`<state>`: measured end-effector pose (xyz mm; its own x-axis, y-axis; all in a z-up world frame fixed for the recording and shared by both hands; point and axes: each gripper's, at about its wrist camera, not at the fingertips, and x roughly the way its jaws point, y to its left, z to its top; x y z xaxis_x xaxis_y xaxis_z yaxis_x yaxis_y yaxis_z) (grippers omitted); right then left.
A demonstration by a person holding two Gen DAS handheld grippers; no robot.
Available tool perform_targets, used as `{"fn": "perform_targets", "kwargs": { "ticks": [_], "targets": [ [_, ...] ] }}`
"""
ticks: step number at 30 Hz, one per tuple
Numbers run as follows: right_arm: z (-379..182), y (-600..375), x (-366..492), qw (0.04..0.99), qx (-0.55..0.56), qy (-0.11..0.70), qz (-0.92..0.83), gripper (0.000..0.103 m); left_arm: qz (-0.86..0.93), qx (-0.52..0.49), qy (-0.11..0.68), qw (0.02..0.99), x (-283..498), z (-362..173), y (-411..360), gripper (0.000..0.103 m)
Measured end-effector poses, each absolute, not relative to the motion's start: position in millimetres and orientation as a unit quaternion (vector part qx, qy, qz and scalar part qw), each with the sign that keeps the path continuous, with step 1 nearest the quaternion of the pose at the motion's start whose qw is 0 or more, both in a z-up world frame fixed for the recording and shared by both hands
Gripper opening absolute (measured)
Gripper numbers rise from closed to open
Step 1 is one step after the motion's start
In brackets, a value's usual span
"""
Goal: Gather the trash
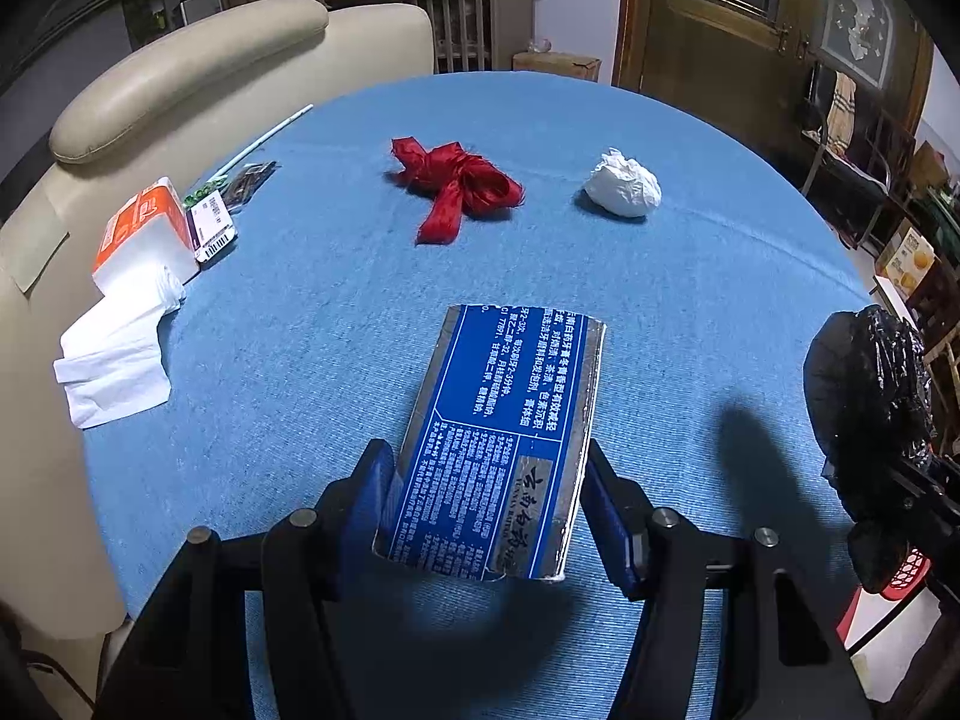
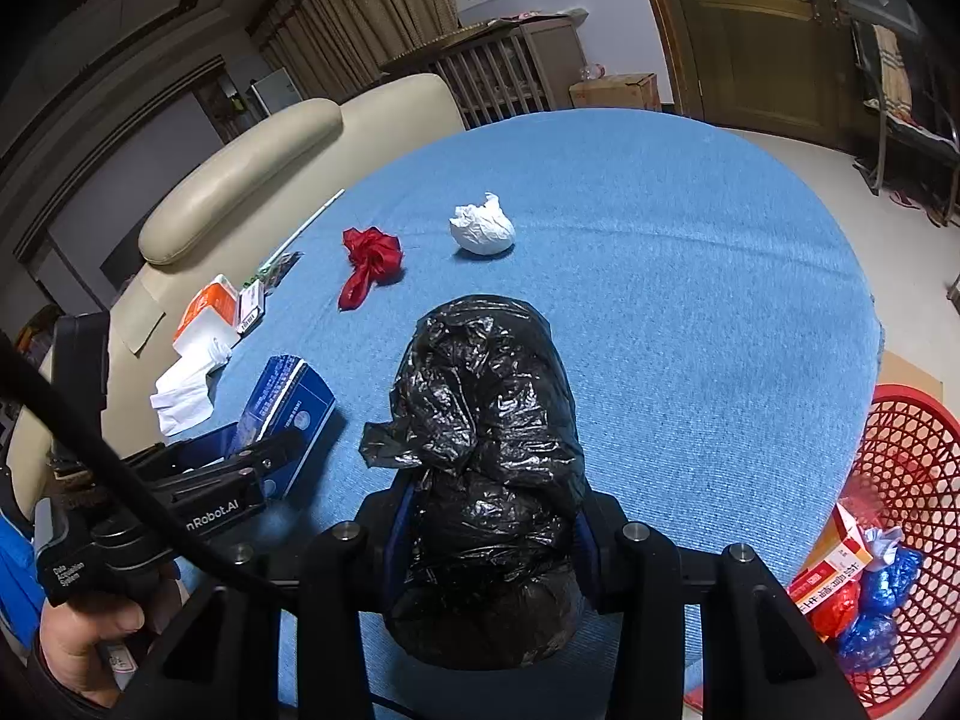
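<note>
1. Left tool (image 1: 486,498): jaws clamp the near end of a blue toothpaste carton (image 1: 498,438), held clear of the blue counter (image 1: 690,300). The carton's long free end overhangs; judged risk: it pivots or slides out between the pads during transfer.
2. Right tool (image 2: 492,534): closed narrowly on a crumpled black plastic bag (image 2: 486,438). The bag is soft and slick; judged risk: it compresses, slips free, or snags on a finger at release.
3. Red mesh basket (image 2: 900,528) sits low beside the counter, at the right. Contents visible: a red-and-white carton (image 2: 831,564), blue crinkled wrappers (image 2: 888,594), something red and shiny. Judged risk: a drop from counter height bounces off the rim to the floor.
4. Not yet collected, on the counter: red ribbon (image 1: 462,186), white paper ball (image 1: 624,183).
5. Tissue pack (image 1: 144,228) at the left edge, loose tissue spilling out; whether it is trash I cannot tell.
</note>
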<state>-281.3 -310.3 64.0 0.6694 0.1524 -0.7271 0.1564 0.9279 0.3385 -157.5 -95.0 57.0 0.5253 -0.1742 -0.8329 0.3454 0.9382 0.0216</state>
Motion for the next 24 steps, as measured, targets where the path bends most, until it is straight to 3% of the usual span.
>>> {"fn": "perform_targets", "kwargs": {
  "ticks": [24],
  "targets": [
    [69.4, -309.9, -285.1, 0.896, 0.194, 0.399, -0.007, 0.047, -0.147, 0.097, 0.462, 0.869, -157.6, 60.1, -94.8, 0.063]
  ]
}}
